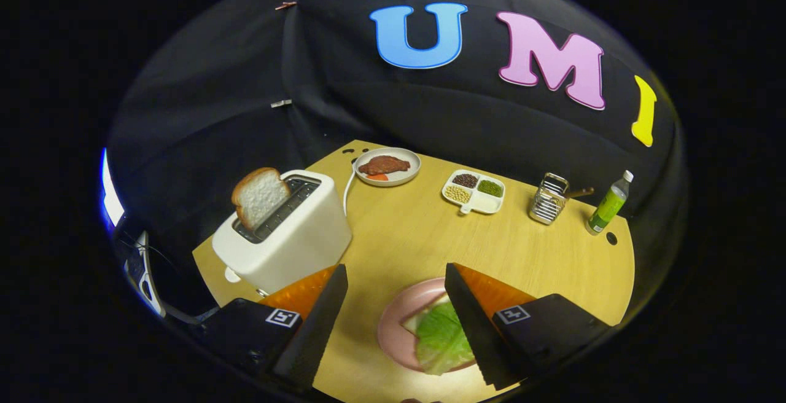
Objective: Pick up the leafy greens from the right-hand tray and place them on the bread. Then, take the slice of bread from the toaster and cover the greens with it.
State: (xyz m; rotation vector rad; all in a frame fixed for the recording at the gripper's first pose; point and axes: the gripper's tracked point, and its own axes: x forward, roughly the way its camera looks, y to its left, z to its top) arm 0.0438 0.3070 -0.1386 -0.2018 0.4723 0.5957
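The gripper (393, 305) is held over the near edge of the table (417, 237) with its jaws wide apart and nothing between them. The greens (443, 338) are seen on the pink plate (396, 323), lying on a pale slice of which only an edge is visible beside the right finger; the first part of the task is judged done. The bread (260, 195) is left to be taken: it is stood upright in the near slot of the toaster (282, 234), at the left, with roughly its upper half raised above the slot.

The bread is judged light, soft and porous, or a stiff model of such; either way little force is required. A firm squeeze may dent or tear a real slice. Hold is best taken on the exposed upper half, one finger on each flat face, below the crust and clear of the slot rim. The lift is to be made straight up, as a tilted pull may jam the slice or drag the light toaster.

The table is a smooth, pale wood board, level and matt. At the far side a plate of meat (387, 166), a divided dish of beans (474, 191), a wire rack (548, 199) and a green bottle (608, 203) are set well apart from the work area. Open table is left between the toaster and the pink plate
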